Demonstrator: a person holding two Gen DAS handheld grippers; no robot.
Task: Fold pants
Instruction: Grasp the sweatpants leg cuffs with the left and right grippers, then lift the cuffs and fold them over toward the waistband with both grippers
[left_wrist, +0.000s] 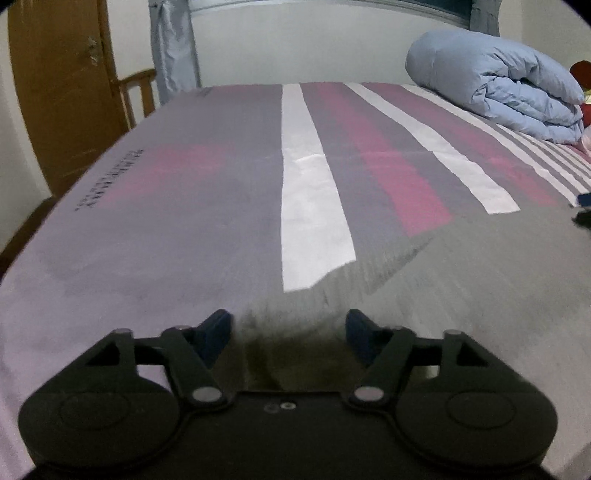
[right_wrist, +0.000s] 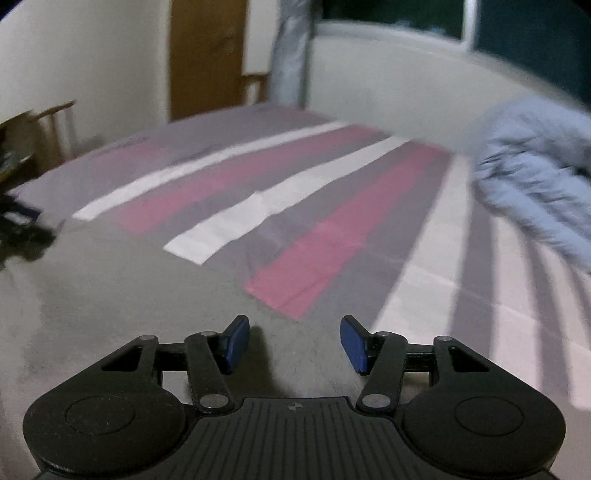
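The grey pants (left_wrist: 461, 280) lie spread flat on the bed (left_wrist: 207, 192), covering the near part of the striped sheet. In the left wrist view the left gripper (left_wrist: 289, 334) sits low over the near left edge of the grey fabric, its blue fingertips (left_wrist: 216, 332) wide apart with a raised hump of cloth between them; they are not closed on it. From there the pants stretch away to the right and toward the far right. In the right wrist view the right gripper (right_wrist: 294, 341) is also spread wide, holding nothing, with the pants (right_wrist: 122, 288) directly under and ahead of it and running off to the left. The far edge of the pants cuts across the white and pink stripes of the sheet (right_wrist: 321, 258). A rolled light-blue duvet (left_wrist: 498, 96) rests at the far right of the bed, well apart from the pants.
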